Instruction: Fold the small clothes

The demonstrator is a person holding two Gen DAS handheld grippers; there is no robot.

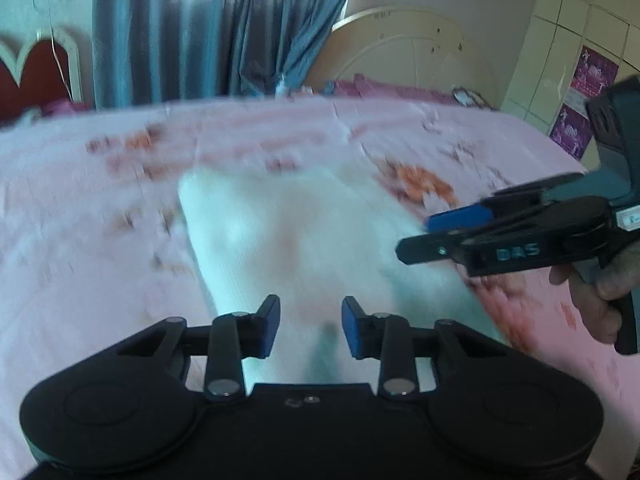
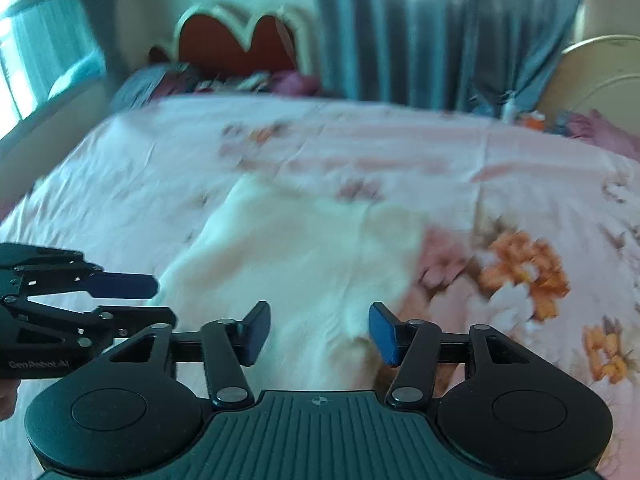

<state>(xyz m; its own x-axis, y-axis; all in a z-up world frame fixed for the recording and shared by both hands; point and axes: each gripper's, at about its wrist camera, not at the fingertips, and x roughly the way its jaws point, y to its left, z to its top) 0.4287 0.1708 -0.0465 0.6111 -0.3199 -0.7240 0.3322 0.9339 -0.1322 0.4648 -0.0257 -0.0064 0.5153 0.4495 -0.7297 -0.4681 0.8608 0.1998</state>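
Observation:
A small white garment (image 1: 288,232) (image 2: 304,248) lies spread on the pink flowered bedsheet (image 1: 80,200) (image 2: 500,152); both views are blurred. My left gripper (image 1: 310,322) hovers over the garment's near end, open, with white cloth showing below the gap and neither pad pressing on it. It enters the right wrist view from the left (image 2: 162,300), jaws apart. My right gripper (image 2: 316,332) is open above the garment's near right part, with the cloth under the gap. From the side in the left wrist view, the right gripper (image 1: 416,236) shows a gap at the garment's right edge.
A hand (image 1: 608,292) grips the right tool's handle. A red headboard (image 2: 236,40) and a heap of bedding (image 2: 288,80) sit at the bed's far end. Blue curtains (image 1: 192,32), a cream headboard (image 1: 408,52) and a cupboard with purple posters (image 1: 592,76) stand behind.

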